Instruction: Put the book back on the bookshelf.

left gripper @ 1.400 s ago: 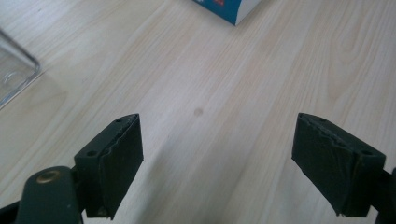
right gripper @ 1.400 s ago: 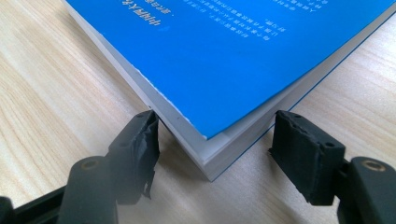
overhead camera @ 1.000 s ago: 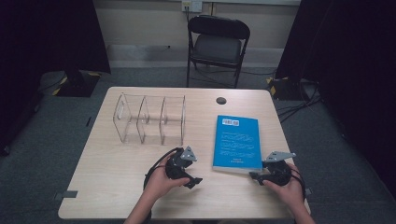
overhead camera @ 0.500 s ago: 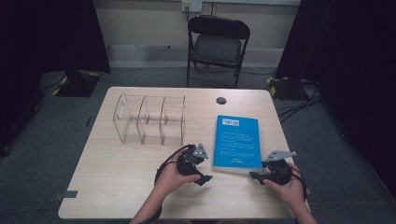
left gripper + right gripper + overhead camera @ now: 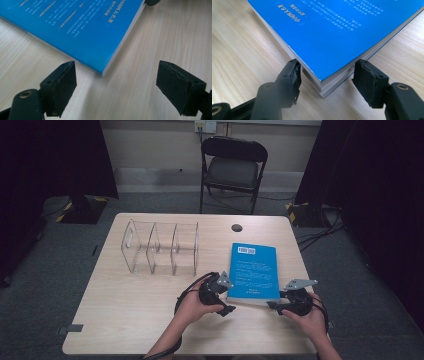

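A blue book (image 5: 253, 270) lies flat on the wooden table (image 5: 130, 310), right of centre. My left gripper (image 5: 228, 296) is at its near left corner. In the left gripper view the jaws (image 5: 116, 66) stand wide open, with the book's corner (image 5: 75, 22) just ahead of the gap and touching neither pad. My right gripper (image 5: 275, 302) is at the near right corner. Its jaws (image 5: 328, 63) have just been closing with the book's corner (image 5: 332, 30) between them. The pads (image 5: 293, 75) sit close to the edges without a clear squeeze.
A clear acrylic rack (image 5: 160, 247) with three bays stands on the left half of the table. A small black disc (image 5: 236, 227) lies near the far edge. A black folding chair (image 5: 232, 167) stands behind the table. Bare tabletop lies at the near left.
My left hand has slid right across the table, up to the book's near left corner. The right hand has stayed at the near right corner.
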The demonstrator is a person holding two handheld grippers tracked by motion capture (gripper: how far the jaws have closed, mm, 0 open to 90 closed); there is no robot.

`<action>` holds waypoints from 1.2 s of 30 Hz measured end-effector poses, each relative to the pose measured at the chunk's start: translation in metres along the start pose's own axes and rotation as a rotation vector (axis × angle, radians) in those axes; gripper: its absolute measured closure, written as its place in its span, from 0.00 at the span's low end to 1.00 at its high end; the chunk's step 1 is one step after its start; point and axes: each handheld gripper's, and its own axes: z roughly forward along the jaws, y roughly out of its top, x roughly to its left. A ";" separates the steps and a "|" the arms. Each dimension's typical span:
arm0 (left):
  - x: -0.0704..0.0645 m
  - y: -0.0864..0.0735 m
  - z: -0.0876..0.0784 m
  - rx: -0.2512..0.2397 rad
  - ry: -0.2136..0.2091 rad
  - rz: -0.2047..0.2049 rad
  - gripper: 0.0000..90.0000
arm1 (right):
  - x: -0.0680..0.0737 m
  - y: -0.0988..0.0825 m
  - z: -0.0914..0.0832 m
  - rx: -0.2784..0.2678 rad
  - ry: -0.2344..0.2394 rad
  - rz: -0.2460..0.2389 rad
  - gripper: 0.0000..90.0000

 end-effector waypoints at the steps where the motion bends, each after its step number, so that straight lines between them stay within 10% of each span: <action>1: 0.001 0.001 0.001 0.002 -0.002 0.017 0.18 | 0.000 0.000 0.000 -0.003 0.000 0.001 0.44; 36: 0.000 0.052 0.050 0.016 -0.007 0.130 0.19 | -0.001 0.014 -0.010 -0.031 0.009 0.013 0.47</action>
